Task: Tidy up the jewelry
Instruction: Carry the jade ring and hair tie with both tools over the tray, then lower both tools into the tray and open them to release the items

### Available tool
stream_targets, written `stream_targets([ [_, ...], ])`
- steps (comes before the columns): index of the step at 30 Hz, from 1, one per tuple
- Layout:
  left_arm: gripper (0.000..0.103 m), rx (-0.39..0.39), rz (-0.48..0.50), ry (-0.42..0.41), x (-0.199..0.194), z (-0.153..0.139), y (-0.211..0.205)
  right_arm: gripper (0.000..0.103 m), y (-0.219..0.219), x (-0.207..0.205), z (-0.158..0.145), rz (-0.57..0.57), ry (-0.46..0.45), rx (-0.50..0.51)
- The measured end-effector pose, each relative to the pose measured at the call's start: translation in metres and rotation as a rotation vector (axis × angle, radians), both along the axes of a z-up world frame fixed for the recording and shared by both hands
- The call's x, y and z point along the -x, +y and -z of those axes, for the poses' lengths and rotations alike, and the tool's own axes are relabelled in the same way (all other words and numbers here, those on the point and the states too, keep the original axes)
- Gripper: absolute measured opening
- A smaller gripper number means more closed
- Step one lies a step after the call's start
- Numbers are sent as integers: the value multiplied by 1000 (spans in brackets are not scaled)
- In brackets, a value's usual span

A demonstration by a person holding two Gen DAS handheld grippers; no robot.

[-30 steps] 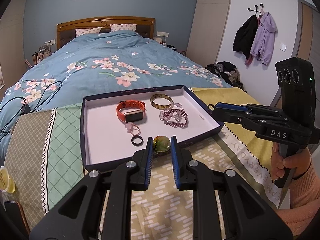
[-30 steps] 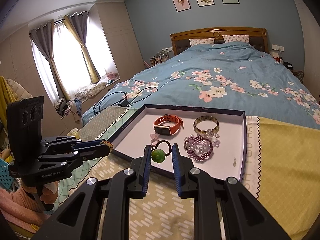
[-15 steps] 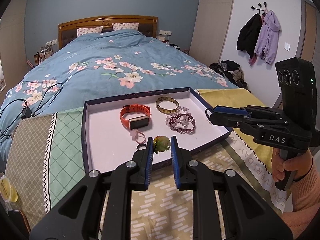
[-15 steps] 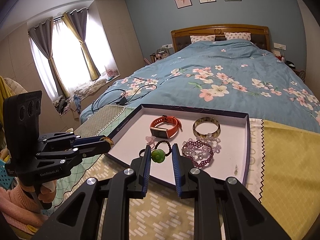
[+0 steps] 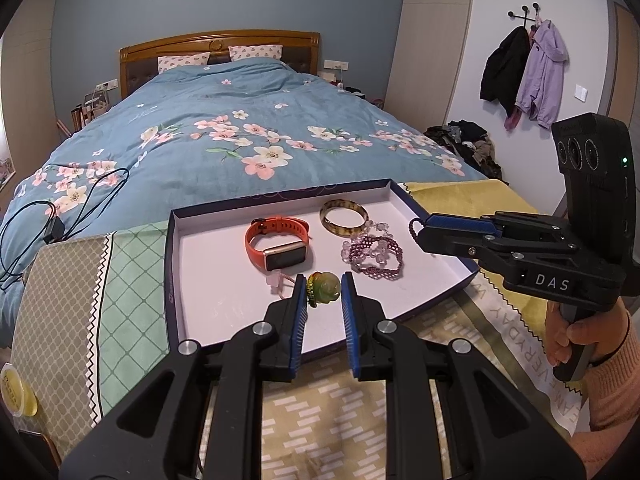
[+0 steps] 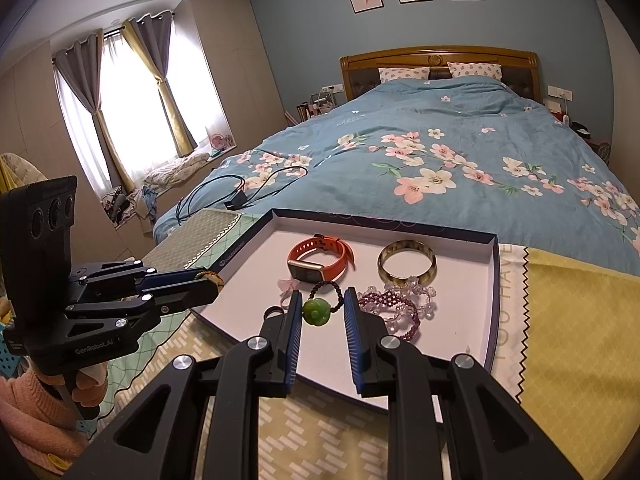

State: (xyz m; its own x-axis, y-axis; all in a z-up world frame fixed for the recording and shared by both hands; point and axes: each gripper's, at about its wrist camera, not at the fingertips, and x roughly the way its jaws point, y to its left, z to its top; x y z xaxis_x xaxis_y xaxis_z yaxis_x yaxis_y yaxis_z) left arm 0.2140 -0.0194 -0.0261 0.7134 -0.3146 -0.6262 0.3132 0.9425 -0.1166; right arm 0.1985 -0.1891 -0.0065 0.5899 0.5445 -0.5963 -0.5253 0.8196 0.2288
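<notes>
A dark-rimmed tray [image 5: 170, 264] [image 6: 495, 280] with a white floor holds an orange smartwatch [image 5: 276, 242] [image 6: 320, 258], an amber bangle [image 5: 343, 218] [image 6: 406, 266], purple and clear bead bracelets [image 5: 374, 254] [image 6: 394, 306], a pink charm and a black ring [image 6: 271, 313]. My left gripper [image 5: 323, 290] [image 6: 208, 280] is shut on a green-yellow carved pendant [image 5: 323, 289] above the tray's near part. My right gripper [image 6: 320, 310] [image 5: 418, 232] is shut on a green bead with a dark beaded loop [image 6: 316, 311] over the tray.
The tray lies on a patchwork cloth of green, olive, yellow and brick pattern [image 5: 120, 280]. Behind it is a bed with a blue floral duvet [image 5: 240, 140] and a black cable [image 5: 60, 216]. Coats hang on the right wall [image 5: 524, 72].
Both grippers have moved forward over the tray with their pieces still held. The tray's contents have not moved.
</notes>
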Motion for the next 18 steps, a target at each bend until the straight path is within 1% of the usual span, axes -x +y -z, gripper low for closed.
stream_targets([
  [18,18,-13,-25,35,-29,16,0,19,5,-23,11,10,30,28],
])
